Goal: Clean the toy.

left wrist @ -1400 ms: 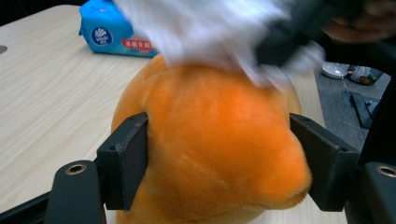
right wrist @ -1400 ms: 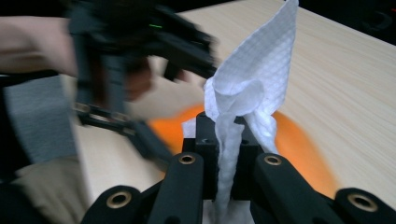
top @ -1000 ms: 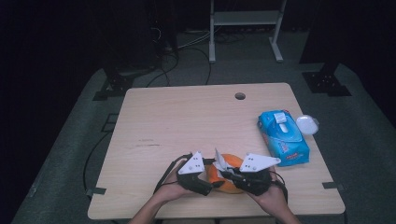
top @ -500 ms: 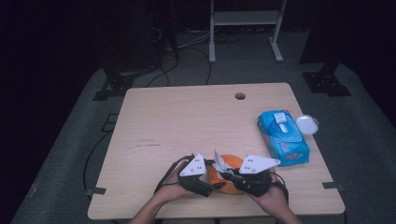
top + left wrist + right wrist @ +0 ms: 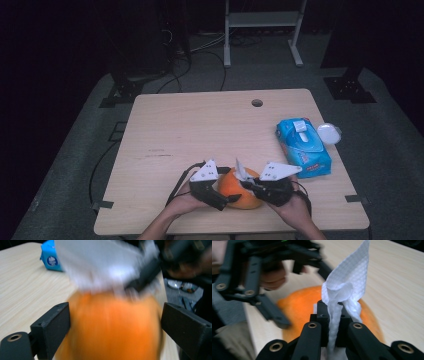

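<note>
Bracing the round orange fruit (image 5: pixel 239 188) at the worktop's (image 5: pixel 200 125) lower centre, the left gripper (image 5: pixel 227 199) jaws straddle it, while the right gripper (image 5: pixel 333 322), clenched on a white textured wipe (image 5: pixel 347 287), has edged closer for wiping.

Orange fruit (image 5: pixel 239 190): we see a round, bright orange fruit resting on the table, sitting between the jaws of our left gripper (image 5: pixel 231 198), which stand at its two sides; whether they touch it we cannot tell, as that view is blurred.
White wipe (image 5: pixel 345 287): a quilted white sheet, bunched and pinched in the closed jaws of our right gripper (image 5: pixel 334 315), its free corner standing upright just above the fruit's top.
</note>
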